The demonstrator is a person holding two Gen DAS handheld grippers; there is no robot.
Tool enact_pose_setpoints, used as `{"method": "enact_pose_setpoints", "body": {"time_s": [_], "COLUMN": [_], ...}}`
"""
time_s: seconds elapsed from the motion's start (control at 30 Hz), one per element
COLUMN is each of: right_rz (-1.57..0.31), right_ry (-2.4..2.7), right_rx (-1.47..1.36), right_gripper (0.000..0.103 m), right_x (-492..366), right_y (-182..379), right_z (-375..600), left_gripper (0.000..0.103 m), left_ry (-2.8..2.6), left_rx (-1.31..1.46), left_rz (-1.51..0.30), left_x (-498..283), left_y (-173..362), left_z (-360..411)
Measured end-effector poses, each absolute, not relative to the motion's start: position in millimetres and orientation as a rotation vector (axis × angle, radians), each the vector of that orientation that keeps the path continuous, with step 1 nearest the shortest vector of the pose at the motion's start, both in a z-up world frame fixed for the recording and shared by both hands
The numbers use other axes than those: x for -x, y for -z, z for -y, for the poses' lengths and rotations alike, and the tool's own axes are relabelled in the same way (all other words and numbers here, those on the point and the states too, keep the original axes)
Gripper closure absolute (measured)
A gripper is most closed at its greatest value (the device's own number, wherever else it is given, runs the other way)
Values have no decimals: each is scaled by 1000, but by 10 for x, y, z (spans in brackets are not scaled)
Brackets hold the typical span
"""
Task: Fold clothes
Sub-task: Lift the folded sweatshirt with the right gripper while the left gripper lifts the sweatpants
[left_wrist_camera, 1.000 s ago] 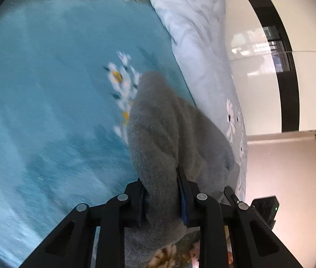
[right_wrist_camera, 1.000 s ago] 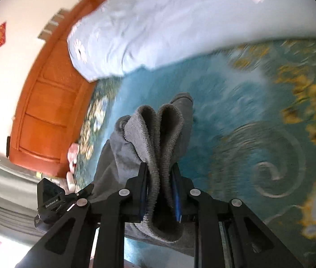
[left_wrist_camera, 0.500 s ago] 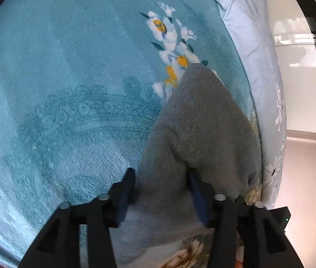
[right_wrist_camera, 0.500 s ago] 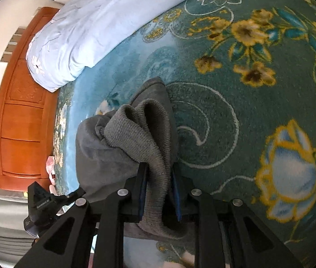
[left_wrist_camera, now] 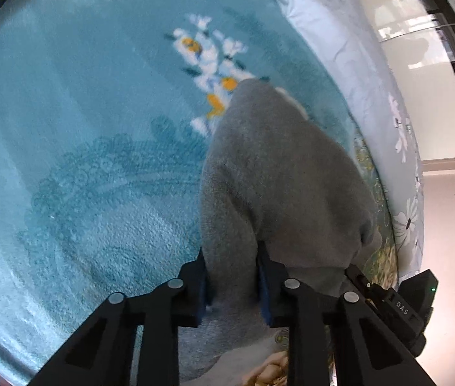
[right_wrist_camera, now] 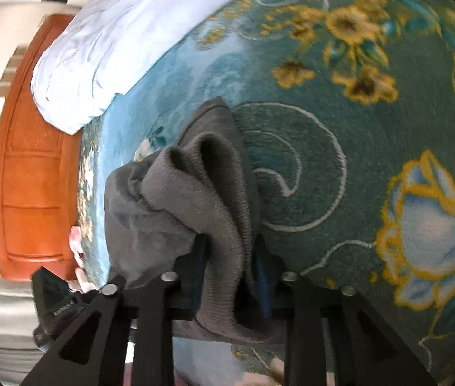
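Note:
A grey knit garment (left_wrist_camera: pixel 279 177) hangs between my two grippers over a teal flowered blanket (left_wrist_camera: pixel 82 160). My left gripper (left_wrist_camera: pixel 232 276) is shut on a thick fold of the garment, whose far end touches the blanket. My right gripper (right_wrist_camera: pixel 230 263) is shut on a ribbed edge of the same garment (right_wrist_camera: pixel 195 193), which bunches up in front of the fingers above the blanket (right_wrist_camera: pixel 372 160). The right gripper's body shows at the lower right of the left wrist view (left_wrist_camera: pixel 398 305).
A pale blue quilt (left_wrist_camera: pixel 349 51) lies rolled along the blanket's far side; it also shows in the right wrist view (right_wrist_camera: pixel 105 51). An orange wooden headboard (right_wrist_camera: pixel 31 177) stands beyond it. A white wall and dark window frame (left_wrist_camera: pixel 452 64) are at the right.
Both grippers have come down closer to the blanket with the garment still held. The left jaws have narrowed on the cloth again after standing wider half a second ago.

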State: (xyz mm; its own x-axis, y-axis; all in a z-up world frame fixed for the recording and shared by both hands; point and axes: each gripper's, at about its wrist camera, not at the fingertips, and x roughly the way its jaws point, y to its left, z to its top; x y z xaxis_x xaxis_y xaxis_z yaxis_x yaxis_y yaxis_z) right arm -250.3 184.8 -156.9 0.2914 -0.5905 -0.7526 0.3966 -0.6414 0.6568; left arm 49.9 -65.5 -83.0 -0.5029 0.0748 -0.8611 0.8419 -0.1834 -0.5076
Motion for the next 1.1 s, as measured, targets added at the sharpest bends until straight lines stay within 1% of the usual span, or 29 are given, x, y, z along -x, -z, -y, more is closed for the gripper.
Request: {"method": "enact_pose_setpoints", "body": {"time_s": [0.3,0.33,0.4,0.5,0.67,0.77,0.87,1.03,1.1], "right_rz": [74,68,64,75,93,131,168,229,243], "right_ry": [1472,1469,1466,1476,1534,1584,1631,1706,1726], "right_rx": [-1551,-1535,-1502,-1447,-1316,-1246,-1173,-1050,-1024], "right_gripper": [82,82,82,82,82,82,82,82,82], "right_x": [2230,2189,2120,2041,1932,1923,1914,1900,1947], "right_y": [937,863,711,409,-270,-644,-1017,-1640,-1771], "right_z": [-1655,-1646,-1642,-1748,-2154,-2504,-2853,-3436,-3653], "left_gripper": [78,79,79,79,79,79,79,79,79], "left_ry": [1850,1862,1885,1935,2127,2241,2344,2493,2541], "left_rx": [-967,-946,-901,-835,-771,-728,-695,-676,-682], "left_rz": [-1459,-1445,-1435,-1443,-1299,-1264,-1212,-1190,-1154], "left_x": [-735,-628,-578,-717,-606,-529,-478,-271,-153], "left_y": [417,385,230,-106,-821,-1194,-1486,-1840,-1997], "left_z": [328,310,369,282,90,-111,-355,-695,-846]}}
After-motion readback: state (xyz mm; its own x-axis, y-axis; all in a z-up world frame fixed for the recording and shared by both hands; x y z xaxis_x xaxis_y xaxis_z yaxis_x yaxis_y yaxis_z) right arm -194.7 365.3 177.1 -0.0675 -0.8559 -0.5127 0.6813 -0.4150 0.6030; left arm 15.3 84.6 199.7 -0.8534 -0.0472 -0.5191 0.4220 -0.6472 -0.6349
